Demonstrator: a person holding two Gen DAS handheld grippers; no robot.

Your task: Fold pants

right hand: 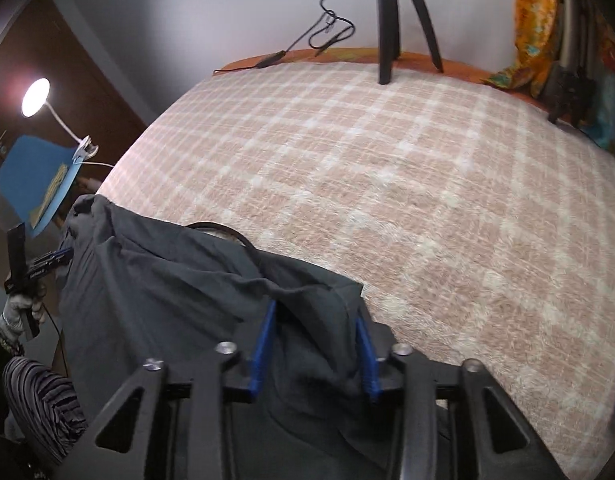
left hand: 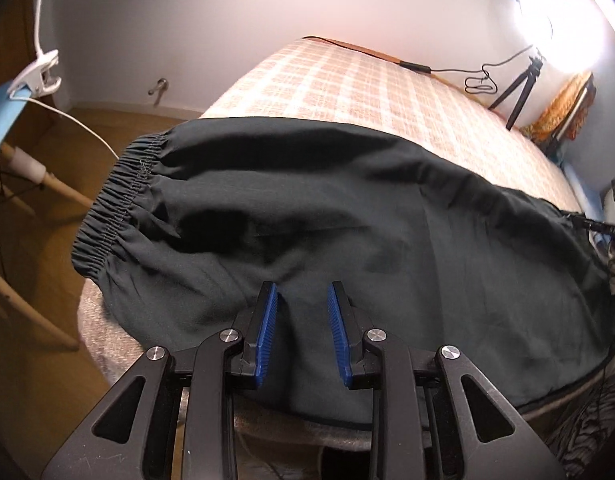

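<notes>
We are in a home bedroom: a bed (right hand: 387, 184) under a beige checked blanket fills both views, against a plain white wall (left hand: 187, 32). A clip-on lamp (right hand: 35, 98), a wooden chair (left hand: 35, 200) and a tripod (left hand: 519, 88) with a ring light (left hand: 563, 20) surround it.

Pants (left hand: 347, 220) dark charcoal-green, plain, elastic waistband (left hand: 115, 204) same shade. Blanket (right hand: 387, 180) beige-pink with white check — plaid grid all over. Left gripper (left hand: 301, 300) black frame, blue ribbed pads (left hand: 267, 332); right gripper (right hand: 317, 316) the same black and blue. Lower left of right wrist view: sleeve (right hand: 43, 400) grey with black stripes, glove (right hand: 19, 308) white. Clip lamp (right hand: 83, 150) white, on a blue board (right hand: 31, 176). Tripod (left hand: 519, 88) black. Cloth (right hand: 531, 20) at upper right — orange-yellow, patterned. Wall (left hand: 187, 20) pale grey-white.
</notes>
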